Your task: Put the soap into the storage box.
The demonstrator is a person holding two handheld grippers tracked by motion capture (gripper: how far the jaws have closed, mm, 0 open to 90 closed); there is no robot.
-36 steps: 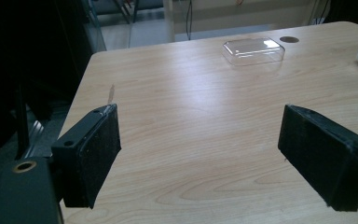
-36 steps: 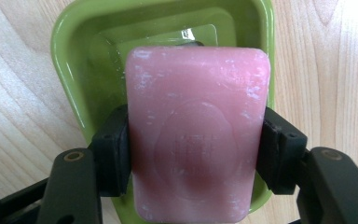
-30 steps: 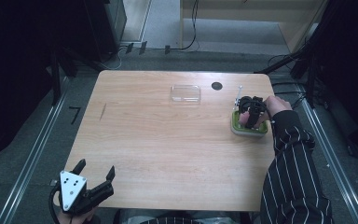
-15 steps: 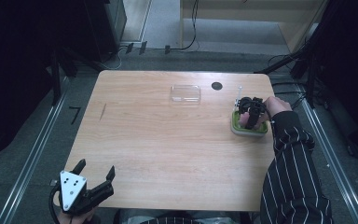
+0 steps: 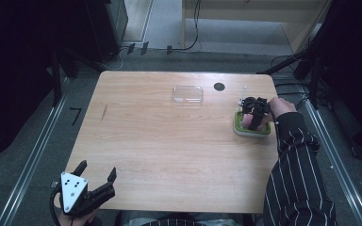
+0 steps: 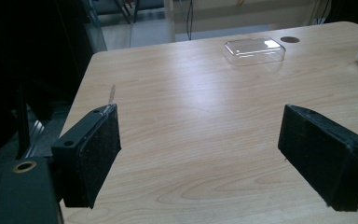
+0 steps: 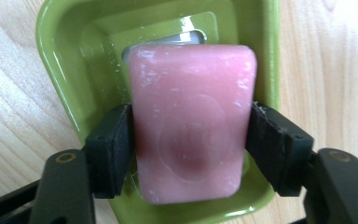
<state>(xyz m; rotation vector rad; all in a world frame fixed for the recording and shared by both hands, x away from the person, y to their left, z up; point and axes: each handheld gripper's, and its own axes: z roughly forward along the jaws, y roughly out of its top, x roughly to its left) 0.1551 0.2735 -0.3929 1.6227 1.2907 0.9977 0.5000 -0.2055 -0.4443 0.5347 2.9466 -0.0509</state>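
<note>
1. The pink soap bar (image 7: 192, 121) is a rounded rectangle with a faint oval stamp pressed into its face and pale scuffs along its top edge. It lies in the green soap dish (image 7: 60, 60), which is glossy and beaded with small drops.

2. The dish sits on the desk (image 5: 169, 141) near its right edge, in front of my right hand (image 5: 278, 106). A clear plastic lid (image 5: 187, 93) lies well apart from it, toward the far side of the desk, with a dark round hole (image 5: 219, 86) just beside that.

3. Against the earlier high views, nothing on the desk has shifted: dish, lid and both my hands sit where they were.

4. My right hand-held gripper (image 7: 189, 140) straddles the soap, one pad on each long side. Its jaws have just been opening with the bar between them. The left pad looks flush against the soap and the right pad seems to stand a sliver off, though I cannot tell for sure from this close.

5. My left hand-held gripper (image 6: 200, 158) hangs at the near left corner of the desk, jaws spread wide with nothing between them.
</note>
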